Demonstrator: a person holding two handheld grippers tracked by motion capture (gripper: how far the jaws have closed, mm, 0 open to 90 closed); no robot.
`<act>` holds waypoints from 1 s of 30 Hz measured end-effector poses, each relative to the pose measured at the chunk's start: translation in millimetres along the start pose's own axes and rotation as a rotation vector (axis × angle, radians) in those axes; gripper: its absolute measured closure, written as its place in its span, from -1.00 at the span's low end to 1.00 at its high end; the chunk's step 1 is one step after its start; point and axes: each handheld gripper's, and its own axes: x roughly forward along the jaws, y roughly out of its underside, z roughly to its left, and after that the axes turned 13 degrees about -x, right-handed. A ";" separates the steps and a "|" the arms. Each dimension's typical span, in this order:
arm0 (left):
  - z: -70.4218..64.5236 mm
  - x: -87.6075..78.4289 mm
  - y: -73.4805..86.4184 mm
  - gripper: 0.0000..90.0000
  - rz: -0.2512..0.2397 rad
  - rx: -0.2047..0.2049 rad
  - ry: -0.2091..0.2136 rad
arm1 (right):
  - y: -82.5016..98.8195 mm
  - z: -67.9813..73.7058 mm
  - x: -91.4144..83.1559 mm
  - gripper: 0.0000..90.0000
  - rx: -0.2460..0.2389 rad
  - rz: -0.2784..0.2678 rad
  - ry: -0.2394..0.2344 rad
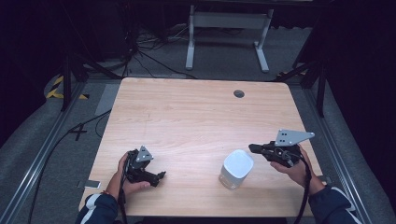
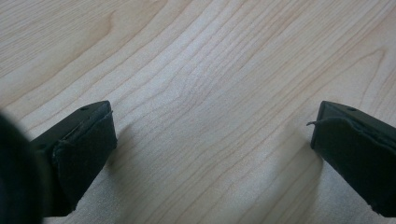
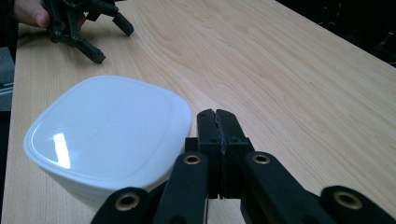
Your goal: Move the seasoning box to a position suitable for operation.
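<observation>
White lidded container (image 1: 236,169) stands upright on the counter (image 1: 196,116), near the front edge, right of centre. My right hand-held gripper (image 1: 252,148) sits just beside its lid, jaws pressed together, nothing held. My left hand-held gripper (image 1: 161,176) is well apart on the left, low over bare wood, jaws spread wide and empty. Step in hand, as I read it: grab the container with the right. To do it well: spread the jaws first, come in level across the body below the lid, centre it between the pads, squeeze gently. The walls look smooth and could slip. Left one could steady it.
</observation>
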 end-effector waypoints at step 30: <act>-3.4 -0.3 -1.9 -0.92 -0.002 0.001 0.003 | -9.0 9.5 4.1 1.00 -0.040 0.003 -0.019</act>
